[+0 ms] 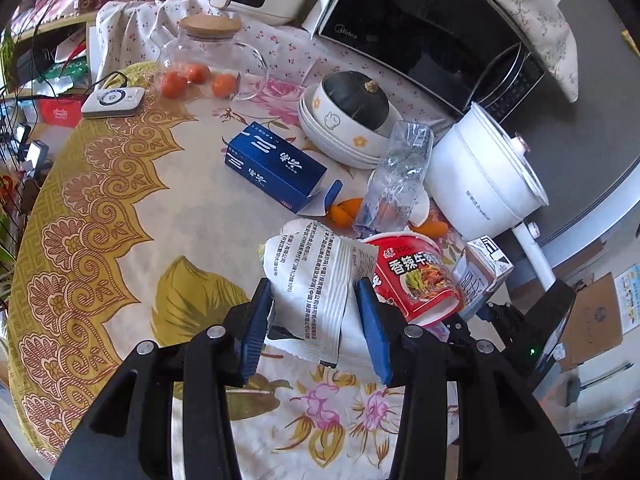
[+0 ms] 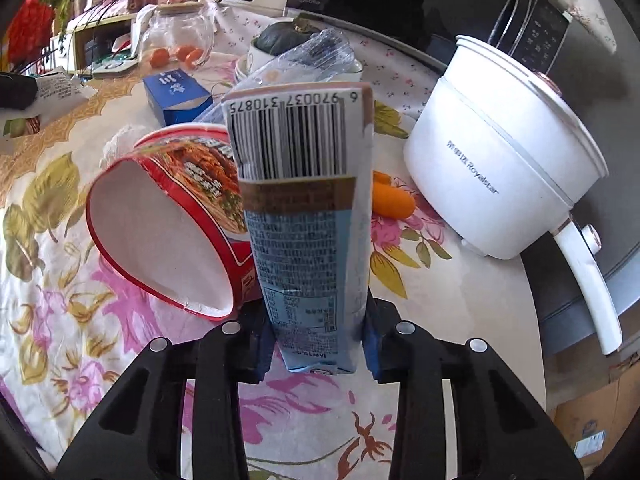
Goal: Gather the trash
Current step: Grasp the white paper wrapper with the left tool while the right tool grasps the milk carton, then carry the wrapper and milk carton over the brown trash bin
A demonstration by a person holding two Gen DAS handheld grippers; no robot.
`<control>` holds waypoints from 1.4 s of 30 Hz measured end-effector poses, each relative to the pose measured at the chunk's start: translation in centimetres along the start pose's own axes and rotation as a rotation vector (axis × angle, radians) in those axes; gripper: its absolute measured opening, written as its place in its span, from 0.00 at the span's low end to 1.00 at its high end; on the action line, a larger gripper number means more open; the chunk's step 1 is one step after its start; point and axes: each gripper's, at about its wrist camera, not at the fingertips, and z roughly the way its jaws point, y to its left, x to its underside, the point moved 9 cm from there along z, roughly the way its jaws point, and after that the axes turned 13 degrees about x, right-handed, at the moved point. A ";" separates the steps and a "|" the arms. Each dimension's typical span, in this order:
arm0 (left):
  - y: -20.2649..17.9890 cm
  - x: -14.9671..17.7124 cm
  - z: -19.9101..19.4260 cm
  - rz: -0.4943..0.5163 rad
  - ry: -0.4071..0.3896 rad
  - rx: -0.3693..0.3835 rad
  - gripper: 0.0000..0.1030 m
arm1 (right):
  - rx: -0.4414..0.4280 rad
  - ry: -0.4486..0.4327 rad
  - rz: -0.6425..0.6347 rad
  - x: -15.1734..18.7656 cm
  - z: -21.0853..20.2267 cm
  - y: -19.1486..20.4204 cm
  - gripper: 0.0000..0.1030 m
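Note:
My left gripper (image 1: 314,320) is shut on a white printed packet (image 1: 316,276), held a little above the flowered tablecloth (image 1: 168,200). The same packet shows at the far left of the right wrist view (image 2: 56,88). My right gripper (image 2: 318,336) is shut on a blue and brown drink carton (image 2: 304,208), which stands upright between the blue pads. The carton (image 1: 486,272) also appears at the table's right edge. A red noodle cup (image 2: 168,216) lies on its side just left of the carton, its mouth facing me. A crushed clear bottle (image 1: 400,176) and orange peel (image 1: 344,210) lie behind it.
A white electric pot (image 2: 504,152) stands close on the right, handle over the table edge. A blue box (image 1: 272,168), stacked bowls with a squash (image 1: 348,128), a glass jar (image 1: 208,56) with oranges and a microwave (image 1: 420,28) sit further back.

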 end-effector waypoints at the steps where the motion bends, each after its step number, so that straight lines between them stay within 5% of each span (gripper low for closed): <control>1: 0.0 -0.1 -0.1 -0.003 -0.004 0.004 0.42 | 0.006 -0.001 0.018 -0.1 -0.4 -0.2 0.32; 26: -4.8 -1.0 -1.6 0.028 -0.165 0.125 0.42 | 0.024 -0.186 0.471 -3.4 -9.3 -8.8 0.32; 42: -15.6 2.2 0.6 0.200 -0.155 0.263 0.42 | 0.161 -0.214 0.633 0.4 -13.2 -15.7 0.32</control>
